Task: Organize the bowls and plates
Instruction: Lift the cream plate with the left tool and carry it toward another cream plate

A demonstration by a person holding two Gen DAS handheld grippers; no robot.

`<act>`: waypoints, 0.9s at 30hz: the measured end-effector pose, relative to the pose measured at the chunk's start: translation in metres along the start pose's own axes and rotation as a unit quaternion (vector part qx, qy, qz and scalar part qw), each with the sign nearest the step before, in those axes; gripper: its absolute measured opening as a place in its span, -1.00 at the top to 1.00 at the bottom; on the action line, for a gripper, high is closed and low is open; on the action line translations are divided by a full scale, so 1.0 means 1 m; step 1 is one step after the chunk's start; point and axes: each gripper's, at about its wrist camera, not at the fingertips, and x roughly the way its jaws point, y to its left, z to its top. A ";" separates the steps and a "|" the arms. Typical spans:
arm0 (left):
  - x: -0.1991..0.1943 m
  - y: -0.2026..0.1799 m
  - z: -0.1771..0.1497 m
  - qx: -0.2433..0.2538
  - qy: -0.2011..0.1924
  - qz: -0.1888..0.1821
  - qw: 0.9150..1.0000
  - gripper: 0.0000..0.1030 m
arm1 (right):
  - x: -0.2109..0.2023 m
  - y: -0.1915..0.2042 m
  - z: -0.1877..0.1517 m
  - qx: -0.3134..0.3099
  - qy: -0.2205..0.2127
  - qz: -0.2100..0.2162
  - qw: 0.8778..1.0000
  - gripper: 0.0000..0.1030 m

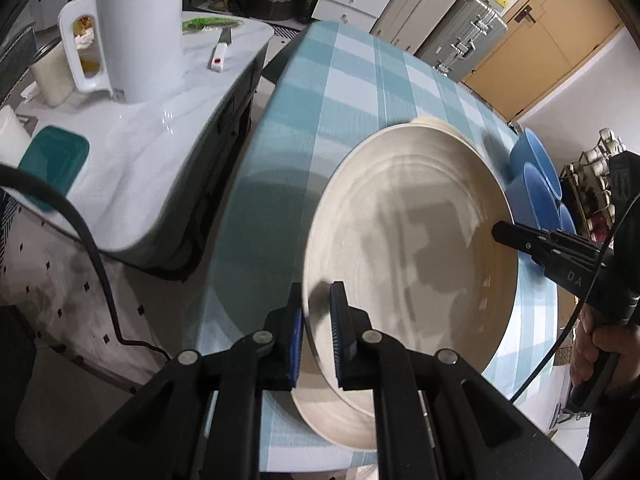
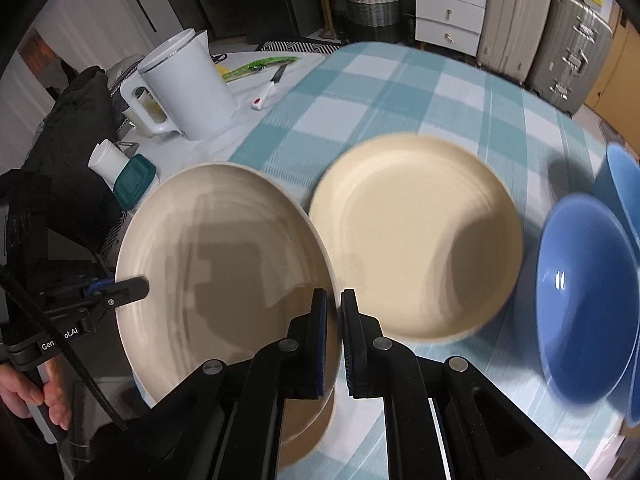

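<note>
The left gripper (image 1: 316, 320) had its blue-padded fingers (image 1: 338, 316) clamped on the near-left rim of a large cream plate (image 1: 408, 248). The right gripper (image 2: 334, 320) pinched the opposite rim of that same plate (image 2: 224, 256), one finger on each side of the edge. Between the two grips the plate was lifted and tilted off the table (image 1: 352, 80), over its near-left part; a second pale edge showed underneath it in both views, so there may have been another plate below, though I could not tell for sure.

Just right of the held plate, a yellower cream plate (image 2: 416, 236) lay flat on the blue-and-white checked tablecloth. Further right, blue bowls (image 2: 584, 300) sat nested together near the table's right edge.

Judging by this layout, the bowls looked already gathered, while the plates were not yet in one stack: the lifted plate and the flat one were apart, so the likely remaining job was to set one on the other.

Off to the far left, on a white side table (image 1: 168, 152), stood a white kettle (image 1: 136, 28), a white-handled knife (image 1: 222, 50) and a teal lid (image 1: 54, 166).

Readable writing was slight: "Gen" and "ot.AI" on the left gripper's body in the right wrist view, and "DA" on the right gripper in the left wrist view.
</note>
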 end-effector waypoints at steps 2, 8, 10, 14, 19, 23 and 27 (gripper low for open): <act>0.003 -0.001 -0.009 -0.003 0.004 0.004 1.000 0.81 | 0.003 -0.002 -0.013 0.009 0.002 0.005 1.000 0.86; 0.005 -0.005 -0.030 0.000 0.005 0.016 1.000 0.81 | 0.011 -0.003 -0.038 0.026 0.008 0.013 1.000 0.86; 0.007 -0.005 -0.033 0.002 0.006 0.018 1.000 0.81 | 0.012 -0.004 -0.042 0.029 0.008 0.012 0.999 0.86; 0.009 -0.003 -0.039 -0.002 0.008 0.011 1.000 0.81 | 0.011 -0.001 -0.045 0.026 0.013 0.002 1.000 0.86; 0.007 -0.003 -0.044 0.002 0.000 0.010 1.000 0.81 | 0.009 0.002 -0.045 0.021 0.017 -0.005 1.000 0.86; 0.006 -0.004 -0.046 0.005 -0.012 0.010 1.000 0.81 | 0.010 0.002 -0.047 0.025 0.021 -0.008 0.999 0.86; 0.006 -0.003 -0.050 0.005 -0.019 0.011 1.000 0.81 | 0.012 0.004 -0.049 0.022 0.023 -0.009 0.999 0.86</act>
